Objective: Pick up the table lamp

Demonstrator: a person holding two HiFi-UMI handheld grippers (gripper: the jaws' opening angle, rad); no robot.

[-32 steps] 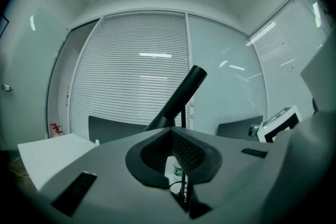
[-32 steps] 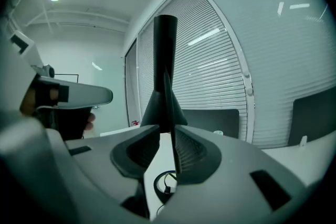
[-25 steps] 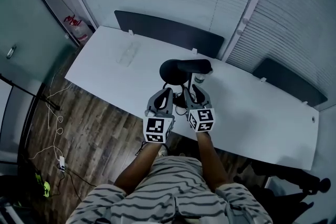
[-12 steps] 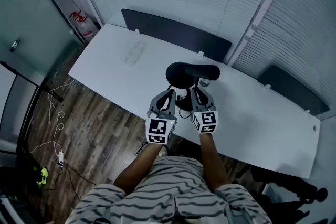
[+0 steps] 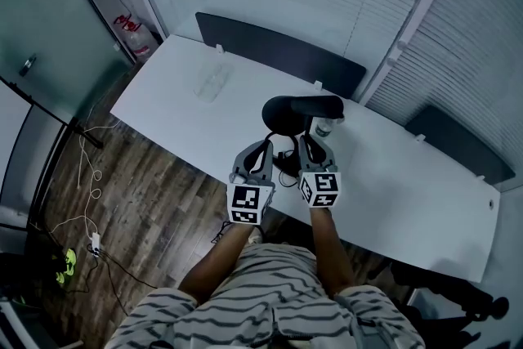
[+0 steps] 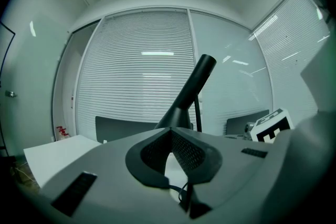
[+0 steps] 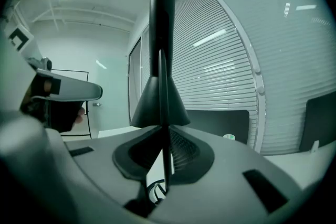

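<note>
The left gripper [image 5: 260, 148] is clenched, tips together, clamping nothing visible, beside the lamp [image 5: 296, 110] standing on the counter [image 5: 180, 118]. The right gripper [image 5: 309, 145] has just been closing on its thin rod. Being top-heavy, it could swing or slip. The cable [image 7: 154, 190] may snag, knocking the bottle [image 5: 324, 127].

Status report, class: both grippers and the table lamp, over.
Left gripper shut, empty, by table lamp base. Right gripper: fingers just closed on its thin black strand. Lamp upright on desk. Small bottle behind, not blocking.
</note>
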